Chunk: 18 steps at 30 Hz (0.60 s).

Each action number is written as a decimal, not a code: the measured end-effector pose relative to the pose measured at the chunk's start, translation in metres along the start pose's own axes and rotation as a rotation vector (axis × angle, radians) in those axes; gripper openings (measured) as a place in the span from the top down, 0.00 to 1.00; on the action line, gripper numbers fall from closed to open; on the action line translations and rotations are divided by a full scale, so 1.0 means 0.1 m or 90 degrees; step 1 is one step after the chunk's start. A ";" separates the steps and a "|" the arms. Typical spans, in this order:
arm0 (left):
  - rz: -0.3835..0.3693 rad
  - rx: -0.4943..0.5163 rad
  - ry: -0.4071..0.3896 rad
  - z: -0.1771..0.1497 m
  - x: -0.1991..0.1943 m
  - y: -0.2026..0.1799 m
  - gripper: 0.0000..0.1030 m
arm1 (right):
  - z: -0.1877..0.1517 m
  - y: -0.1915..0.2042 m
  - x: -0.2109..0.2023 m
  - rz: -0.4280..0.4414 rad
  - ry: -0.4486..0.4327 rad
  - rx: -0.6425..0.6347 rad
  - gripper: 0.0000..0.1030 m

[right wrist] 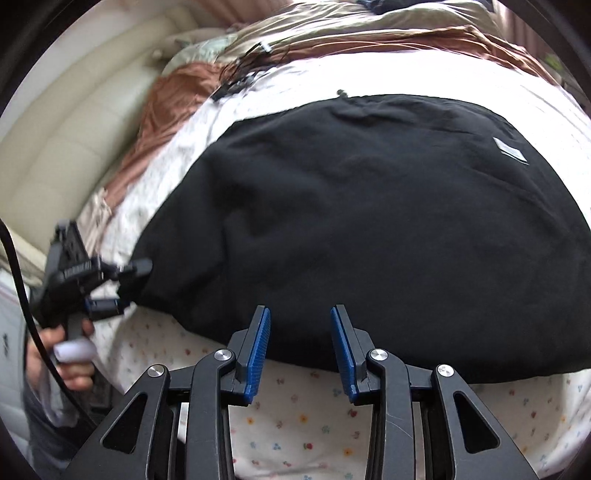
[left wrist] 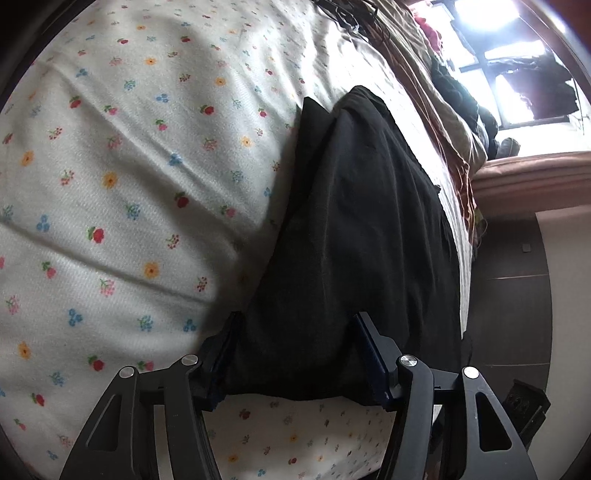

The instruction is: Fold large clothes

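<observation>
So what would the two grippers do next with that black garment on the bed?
Probably close the right gripper on the near edge of the black garment. Its jaws stand open right at that edge, holding nothing, while the left gripper sits at the garment's corner, so both could then lift and fold it over.

Floral bedsheet [left wrist: 129, 166], bright window [left wrist: 491, 33]

Black garment [right wrist: 369, 221]; white floral-print sheet [left wrist: 129, 166]; blue-padded jaws; rust-brown blanket [right wrist: 173, 96].
</observation>
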<state>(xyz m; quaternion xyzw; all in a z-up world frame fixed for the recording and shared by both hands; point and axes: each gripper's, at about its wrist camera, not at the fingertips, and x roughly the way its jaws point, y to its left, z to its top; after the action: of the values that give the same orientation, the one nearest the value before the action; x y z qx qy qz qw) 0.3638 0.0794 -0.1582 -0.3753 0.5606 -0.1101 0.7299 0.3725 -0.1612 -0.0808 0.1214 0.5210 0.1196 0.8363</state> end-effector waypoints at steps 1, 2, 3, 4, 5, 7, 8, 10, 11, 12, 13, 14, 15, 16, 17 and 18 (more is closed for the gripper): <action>0.001 -0.007 -0.005 0.01 0.00 0.00 0.44 | -0.02 0.02 0.07 -0.007 0.009 -0.005 0.67; 0.004 -0.014 -0.009 0.02 0.00 0.01 0.48 | -0.04 0.02 0.12 -0.013 0.015 -0.005 0.68; 0.009 -0.021 -0.013 0.02 0.00 0.01 0.51 | -0.05 0.01 0.19 -0.023 0.022 -0.003 0.72; 0.011 -0.029 -0.016 0.02 0.00 0.02 0.55 | -0.05 0.00 0.24 -0.031 0.026 0.000 0.76; 0.010 -0.040 -0.019 0.02 0.00 0.03 0.60 | -0.04 -0.02 0.29 -0.037 0.029 0.004 0.78; 0.000 -0.067 -0.025 0.01 -0.01 0.06 0.67 | 0.00 -0.06 0.35 -0.045 0.027 0.015 0.85; -0.006 -0.081 -0.028 0.00 -0.02 0.08 0.68 | 0.04 -0.08 0.36 -0.048 0.025 0.020 0.85; -0.015 -0.105 -0.037 -0.02 -0.05 0.10 0.71 | 0.13 -0.10 0.39 -0.053 0.023 0.022 0.85; -0.013 -0.108 -0.042 -0.04 -0.07 0.09 0.71 | 0.18 -0.11 0.42 -0.055 0.026 0.022 0.85; -0.009 -0.108 -0.047 -0.04 -0.09 0.08 0.71 | 0.24 -0.13 0.46 -0.059 0.028 0.021 0.86; -0.002 -0.108 -0.053 -0.05 -0.10 0.06 0.72 | 0.30 -0.14 0.50 -0.064 0.030 0.021 0.86; 0.004 -0.109 -0.058 -0.06 -0.10 0.04 0.72 | 0.36 -0.16 0.52 -0.067 0.032 0.023 0.86; 0.010 -0.110 -0.062 -0.06 -0.10 0.03 0.72 | 0.41 -0.18 0.55 -0.066 0.032 0.024 0.85; 0.016 -0.115 -0.064 -0.06 -0.10 0.03 0.72 | 0.48 -0.19 0.59 -0.069 0.032 0.025 0.85; 0.017 -0.122 -0.065 -0.06 -0.09 0.03 0.72 | 0.53 -0.19 0.61 -0.077 0.032 0.024 0.86; 0.017 -0.133 -0.068 -0.07 -0.09 0.05 0.72 | 0.60 -0.20 0.64 -0.086 0.029 0.024 0.86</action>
<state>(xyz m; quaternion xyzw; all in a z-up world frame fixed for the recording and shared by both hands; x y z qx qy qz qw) 0.3536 0.0852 -0.1552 -0.4471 0.5341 -0.0214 0.7172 0.4558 -0.1635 -0.1157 0.0989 0.5493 0.0562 0.8279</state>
